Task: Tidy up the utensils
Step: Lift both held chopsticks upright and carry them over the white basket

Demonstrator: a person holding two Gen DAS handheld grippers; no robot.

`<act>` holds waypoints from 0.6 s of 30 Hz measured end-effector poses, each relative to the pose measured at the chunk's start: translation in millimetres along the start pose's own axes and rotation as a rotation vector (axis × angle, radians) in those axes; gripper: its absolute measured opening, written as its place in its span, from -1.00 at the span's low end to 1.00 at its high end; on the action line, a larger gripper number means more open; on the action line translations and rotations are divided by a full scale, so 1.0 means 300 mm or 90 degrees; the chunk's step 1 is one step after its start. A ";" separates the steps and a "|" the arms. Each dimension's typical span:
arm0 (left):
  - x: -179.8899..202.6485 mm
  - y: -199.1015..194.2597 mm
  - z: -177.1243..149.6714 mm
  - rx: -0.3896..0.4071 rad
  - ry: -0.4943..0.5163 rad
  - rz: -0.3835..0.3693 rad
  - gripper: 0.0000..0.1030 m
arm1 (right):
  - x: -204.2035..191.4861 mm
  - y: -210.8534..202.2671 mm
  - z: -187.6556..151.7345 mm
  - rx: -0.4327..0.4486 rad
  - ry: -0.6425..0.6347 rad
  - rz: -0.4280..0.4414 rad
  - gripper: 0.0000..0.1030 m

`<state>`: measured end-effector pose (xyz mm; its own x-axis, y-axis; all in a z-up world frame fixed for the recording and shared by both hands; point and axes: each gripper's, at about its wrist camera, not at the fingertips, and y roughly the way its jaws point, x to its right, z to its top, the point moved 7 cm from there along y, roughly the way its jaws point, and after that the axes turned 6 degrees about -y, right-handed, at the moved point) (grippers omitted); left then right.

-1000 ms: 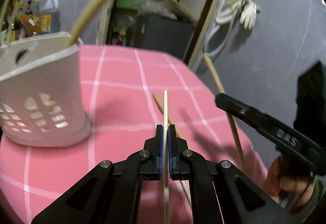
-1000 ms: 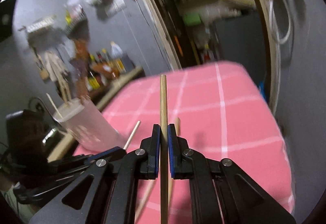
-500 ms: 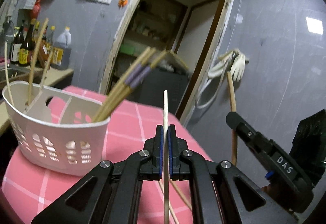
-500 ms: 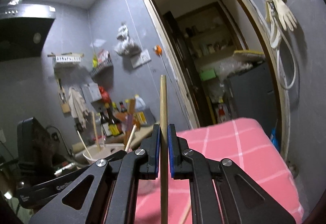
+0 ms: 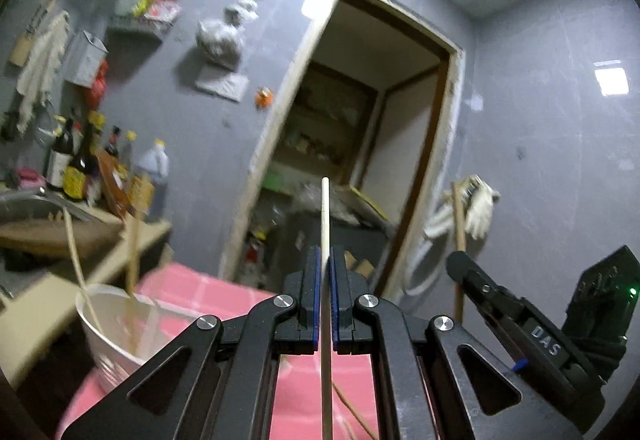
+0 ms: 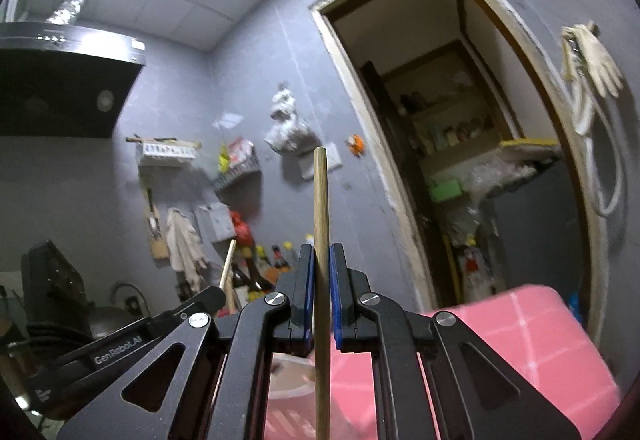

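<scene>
"DAS" is read on the right gripper, "GenRobot.AI" on the left gripper. Both are held level, each clamped on an upright chopstick.

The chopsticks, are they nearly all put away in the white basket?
Partly. Done: a few sticks already stand in the white basket. In hand: the left gripper is shut on a thin pale chopstick, and the right gripper is shut on a thicker brown chopstick; neither is in the basket yet. Left: at least one more stick lies on the pink tablecloth.
</scene>
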<state>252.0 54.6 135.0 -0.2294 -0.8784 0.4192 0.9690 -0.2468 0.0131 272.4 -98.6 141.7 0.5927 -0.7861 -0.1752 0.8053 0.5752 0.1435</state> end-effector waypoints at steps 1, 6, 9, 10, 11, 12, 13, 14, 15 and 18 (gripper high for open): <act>-0.029 0.004 0.030 0.014 -0.003 0.010 -0.95 | -0.015 0.018 0.008 0.010 -0.004 0.006 -0.89; -0.200 0.013 0.136 0.076 -0.015 0.068 -0.95 | -0.101 0.141 0.049 0.069 -0.012 0.048 -0.89; -0.312 0.028 0.179 0.100 -0.039 0.098 -0.95 | -0.129 0.204 0.048 0.086 -0.013 0.057 -0.89; -0.347 0.026 0.189 0.110 -0.046 0.107 -0.95 | -0.132 0.217 0.046 0.092 -0.018 0.055 -0.89; -0.370 0.022 0.196 0.118 -0.050 0.115 -0.95 | -0.140 0.238 0.040 0.100 -0.026 0.051 -0.89; -0.402 0.025 0.207 0.127 -0.057 0.125 -0.95 | -0.142 0.250 0.033 0.105 -0.030 0.049 -0.89; -0.426 0.025 0.215 0.134 -0.061 0.132 -0.95 | -0.143 0.261 0.028 0.109 -0.032 0.046 -0.89; -0.456 0.028 0.226 0.142 -0.063 0.139 -0.95 | -0.143 0.271 0.021 0.114 -0.034 0.041 -0.89; -0.478 0.033 0.232 0.148 -0.064 0.145 -0.95 | -0.140 0.274 0.014 0.118 -0.037 0.038 -0.89; -0.529 0.045 0.237 0.163 -0.072 0.160 -0.95 | -0.132 0.297 -0.009 0.122 -0.040 0.029 -0.89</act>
<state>308.0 219.6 133.1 0.0163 -0.8441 0.5360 0.9885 0.0940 0.1180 320.9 -15.6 158.9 0.6224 -0.7757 -0.1046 0.7568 0.5622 0.3335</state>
